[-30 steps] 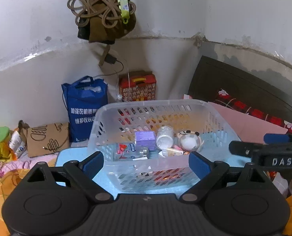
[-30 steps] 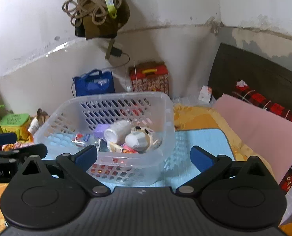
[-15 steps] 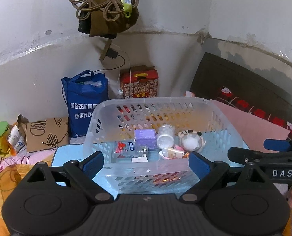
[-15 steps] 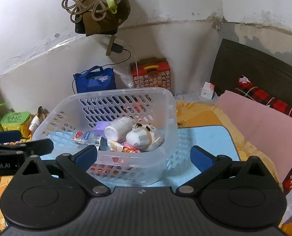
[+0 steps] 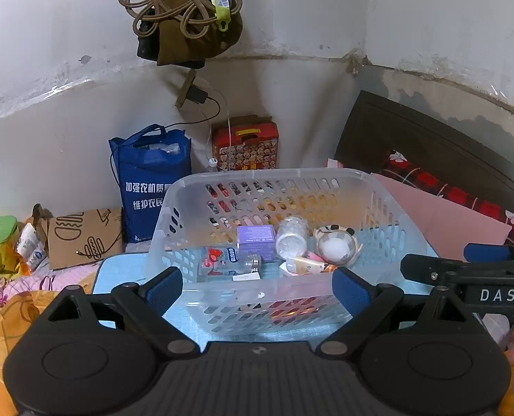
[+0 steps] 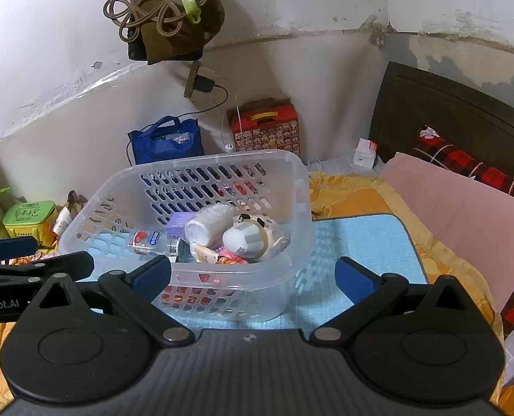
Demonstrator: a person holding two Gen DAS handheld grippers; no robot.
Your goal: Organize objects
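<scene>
**Now both grippers hang open over a filled basket**

Nearest the lens, the left gripper (image 5: 258, 286) stands released, its blue fingertips spread wide and holding nothing, just short of the near wall of the clear plastic basket (image 5: 257, 296). The right gripper (image 6: 253, 275) is likewise unclenched and empty, the basket's right corner between its fingertips. Compared with a second ago, both views sit a little higher and farther back, so the basket lies lower in frame; its contents have not shifted. Inside, ahead of the left gripper, lie a small clear bottle (image 5: 227, 260), a purple box (image 5: 256, 240), a white wrapped roll (image 5: 291, 235) and a panda-print cup (image 5: 336, 245). The basket rests on a blue mat (image 6: 357, 239). Beyond it, against the wall, stand a blue bag (image 5: 149, 176) and a red carton (image 5: 245, 144).
</scene>
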